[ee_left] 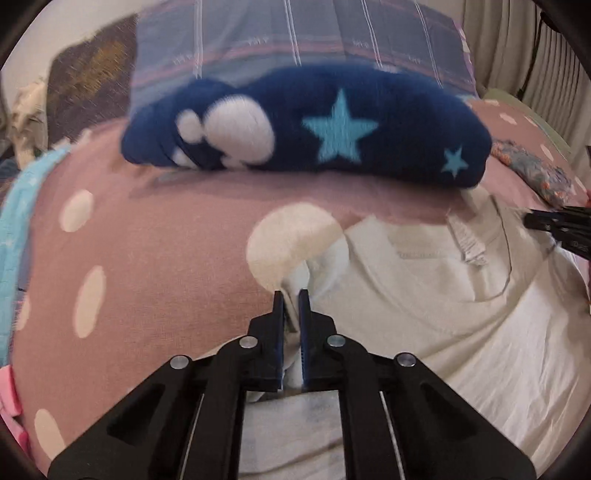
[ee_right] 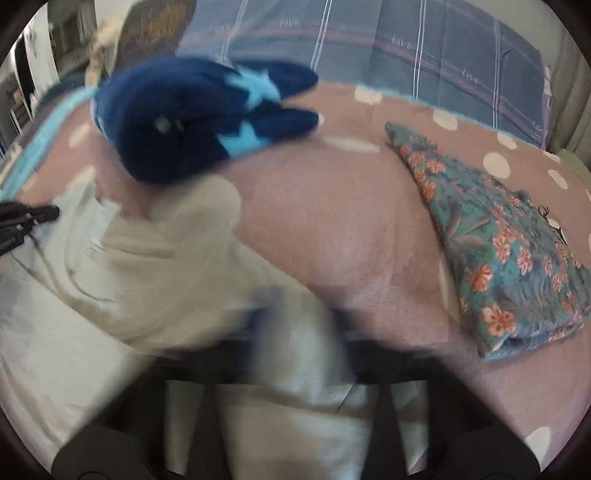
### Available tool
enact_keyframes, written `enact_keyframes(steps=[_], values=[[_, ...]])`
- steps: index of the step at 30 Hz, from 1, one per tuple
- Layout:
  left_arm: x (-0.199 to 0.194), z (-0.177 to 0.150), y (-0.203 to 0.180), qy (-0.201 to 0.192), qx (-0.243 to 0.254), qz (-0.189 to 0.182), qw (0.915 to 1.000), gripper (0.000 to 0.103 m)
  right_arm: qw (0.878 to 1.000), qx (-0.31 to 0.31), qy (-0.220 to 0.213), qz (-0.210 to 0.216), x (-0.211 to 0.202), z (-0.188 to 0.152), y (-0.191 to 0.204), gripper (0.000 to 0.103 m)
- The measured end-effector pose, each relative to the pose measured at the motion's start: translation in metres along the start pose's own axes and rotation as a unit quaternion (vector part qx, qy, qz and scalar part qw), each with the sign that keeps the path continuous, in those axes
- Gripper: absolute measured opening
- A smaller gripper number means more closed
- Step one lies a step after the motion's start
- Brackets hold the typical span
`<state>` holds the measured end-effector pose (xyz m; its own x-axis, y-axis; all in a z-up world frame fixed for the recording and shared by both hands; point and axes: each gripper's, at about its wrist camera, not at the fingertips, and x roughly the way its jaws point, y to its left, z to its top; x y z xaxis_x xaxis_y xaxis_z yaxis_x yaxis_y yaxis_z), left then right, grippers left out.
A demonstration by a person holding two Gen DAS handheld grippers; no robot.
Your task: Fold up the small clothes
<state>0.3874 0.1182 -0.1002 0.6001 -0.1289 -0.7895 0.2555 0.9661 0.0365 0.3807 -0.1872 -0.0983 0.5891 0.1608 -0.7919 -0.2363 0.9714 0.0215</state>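
Left hand-held gripper (ee_left: 291, 295) is pinching the cream cotton garment's (ee_left: 424, 295) edge, lying on the pink polka-dot bedspread (ee_left: 166, 240). Right hand-held gripper (ee_right: 295, 332) is blurred under cloth; grip can't tell.

We have two wrist fisheyes, both low over the bed (ee_left: 147, 258) and facing its head end. Left view looks forward along its tongs (ee_left: 291, 299), close to the white garment (ee_left: 424, 295), sharp near the centre. Right view sits equally near; its foreground is motion-blurred. Shared ground: the navy star cushion (ee_left: 332, 129) (ee_right: 192, 122), the plaid pillow (ee_left: 295, 33) (ee_right: 406, 44), the white garment (ee_right: 110, 277), the floral cloth (ee_left: 535, 173) (ee_right: 498, 240). Each view catches the other tongs at its edge (ee_left: 532, 221) (ee_right: 51, 213).
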Motion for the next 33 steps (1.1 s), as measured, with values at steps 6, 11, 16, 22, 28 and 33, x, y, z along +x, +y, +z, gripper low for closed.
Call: enact_keyframes(steps=[6,11,16,22,28,33], values=[[-0.016,0.019,-0.010,-0.066,0.003,0.063,0.9959,0.006,0.998,0.022,-0.056,-0.029,-0.024,0.018,-0.009,0.007],[0.016,0.015,-0.023,-0.009,0.054,0.109,0.9925,0.019,0.998,0.010,0.017,-0.066,0.014,0.011,-0.006,0.024],[-0.047,0.003,0.024,-0.083,-0.006,0.098,0.9918,0.053,0.998,0.034,-0.034,-0.036,-0.049,-0.027,-0.035,0.045],[-0.077,-0.047,0.109,-0.052,-0.124,0.045,0.9899,0.055,0.991,0.126,-0.010,0.038,-0.096,-0.100,-0.088,0.046],[-0.044,-0.078,0.099,0.001,-0.183,-0.046,0.9820,0.055,0.978,0.188,0.005,0.092,-0.091,-0.128,-0.083,0.046],[-0.020,-0.057,0.085,0.000,-0.205,-0.042,0.9778,0.055,0.965,0.234,-0.008,0.114,-0.080,-0.111,-0.085,0.047]])
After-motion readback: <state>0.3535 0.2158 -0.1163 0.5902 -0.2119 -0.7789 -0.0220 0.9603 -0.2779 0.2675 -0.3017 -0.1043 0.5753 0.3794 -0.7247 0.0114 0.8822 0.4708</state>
